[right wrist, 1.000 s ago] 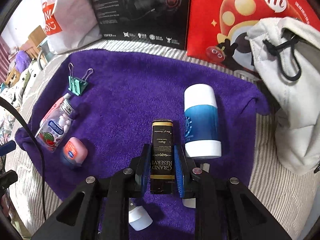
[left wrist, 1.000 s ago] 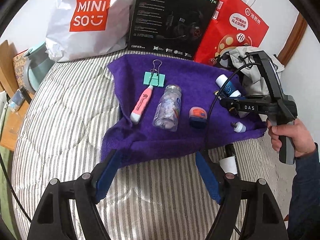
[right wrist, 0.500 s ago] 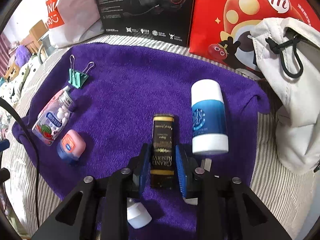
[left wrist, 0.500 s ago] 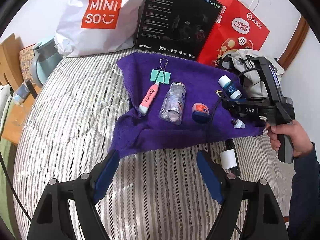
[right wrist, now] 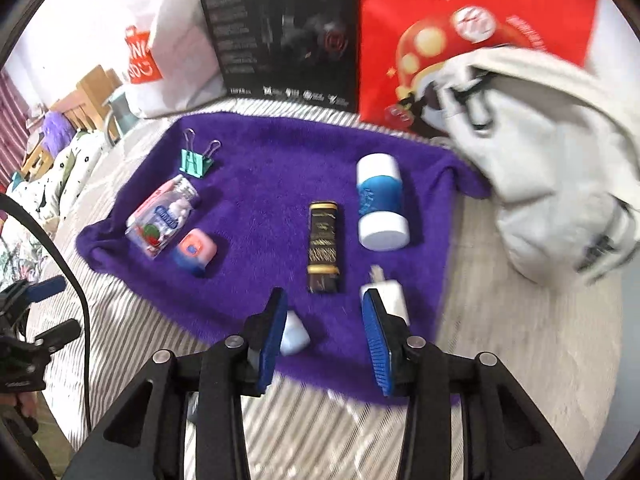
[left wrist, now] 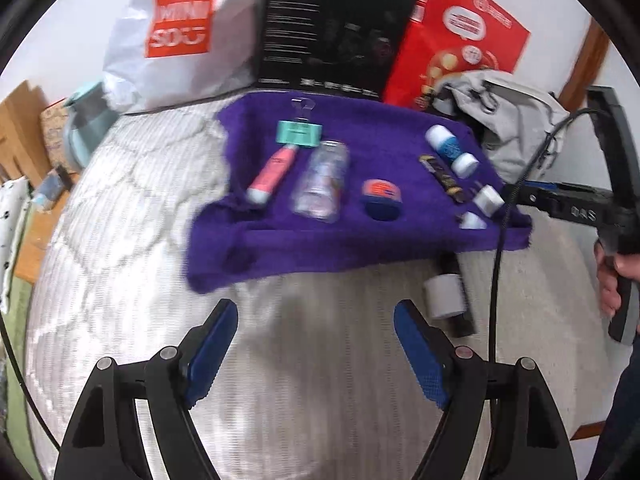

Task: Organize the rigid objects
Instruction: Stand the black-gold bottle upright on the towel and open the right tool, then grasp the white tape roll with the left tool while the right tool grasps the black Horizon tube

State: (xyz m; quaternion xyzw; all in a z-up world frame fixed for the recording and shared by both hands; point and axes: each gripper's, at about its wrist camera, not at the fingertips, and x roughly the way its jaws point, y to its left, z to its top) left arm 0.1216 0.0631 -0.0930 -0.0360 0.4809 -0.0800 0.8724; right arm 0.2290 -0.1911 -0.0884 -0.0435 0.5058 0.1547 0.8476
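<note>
From my left wrist camera, my left gripper (left wrist: 314,354) hung spread and empty over the striped bed (left wrist: 120,280), short of the purple towel (left wrist: 360,236) where the small things lay: a teal binder clip (left wrist: 299,133), a pink tube (left wrist: 272,174) just below it, a clear candy bottle (left wrist: 322,182), a small orange-lidded jar (left wrist: 382,198), a black-and-gold bar (left wrist: 443,176) and a blue-and-white roll-on stick (left wrist: 451,150). A dark bottle with a white label (left wrist: 448,294) lay off the towel on the bed, close to my right finger; I judged it hard, round and likely to roll, so I would have pinched it across its labelled middle. From my right wrist camera, my right gripper (right wrist: 324,332) was spread and held nothing, the black-and-gold bar (right wrist: 323,246) lying flat on the towel (right wrist: 260,160) just ahead of my fingertips. That bar looked stiff, light and flat-sided, easy to take across its narrow width near the middle. A white plug (right wrist: 386,294) sat beside my right finger and a small white cap (right wrist: 295,334) beside the left; both looked light and apt to skid on the pile. The roll-on stick (right wrist: 380,204) lay beside the bar, smooth and rounded.
</note>
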